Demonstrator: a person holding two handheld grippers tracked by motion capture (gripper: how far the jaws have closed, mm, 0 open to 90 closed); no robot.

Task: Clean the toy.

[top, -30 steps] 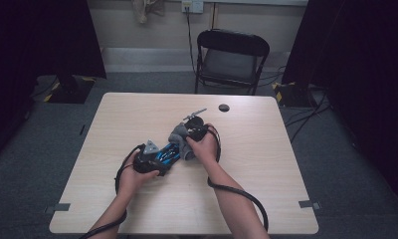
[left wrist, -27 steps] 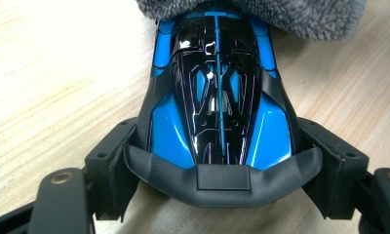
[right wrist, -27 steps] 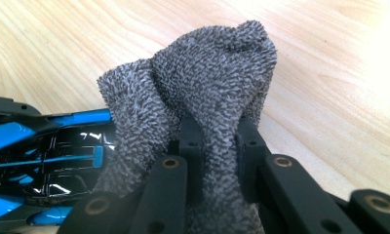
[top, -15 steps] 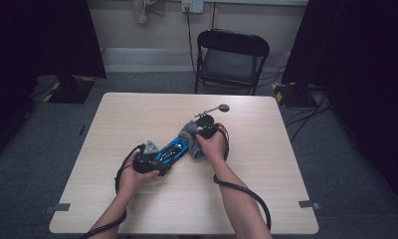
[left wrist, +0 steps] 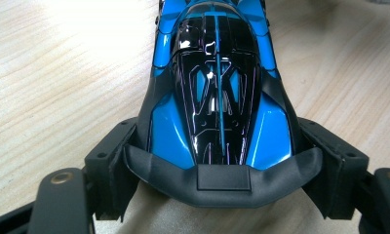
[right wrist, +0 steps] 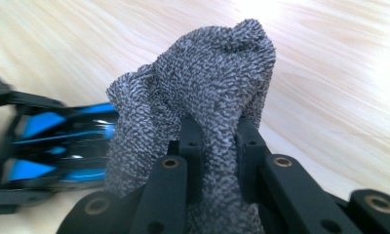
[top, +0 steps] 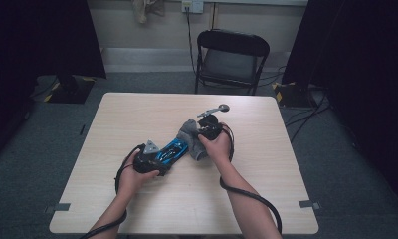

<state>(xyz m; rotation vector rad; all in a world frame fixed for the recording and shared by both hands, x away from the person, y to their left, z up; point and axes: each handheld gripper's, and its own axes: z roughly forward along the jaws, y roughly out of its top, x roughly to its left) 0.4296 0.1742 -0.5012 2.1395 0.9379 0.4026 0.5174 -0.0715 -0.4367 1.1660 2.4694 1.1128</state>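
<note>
While the left gripper (top: 152, 158) sits where it was a second ago, the right gripper (top: 203, 133) has slid away from it toward the far right part of the table (top: 112, 199), carrying the grey cloth (top: 191, 142) with it. More of the blue toy car (top: 171, 149) shows in the high view now than before, when the cloth lay bunched over it.

The left gripper is clamped on the toy car: in the left gripper view the car's dark bumper end (left wrist: 222, 180) sits squarely between the two black pads, one pressing each flank, and the body runs straight away from the jaws along the wood. In the high view the car lies on the table between the two hands.

The right gripper is pinched tight on the cloth. In the right gripper view its jaws stand close together with a fold of cloth (right wrist: 203, 97) squeezed between them, and the rest bulges up and over their tips. The car (right wrist: 56, 146) lies just beside the cloth at the left, blurred; whether the cloth touches it there I cannot tell.

One car, one cloth and two grippers are on the table. One black folding chair (top: 230, 59) stands beyond the far edge.
</note>
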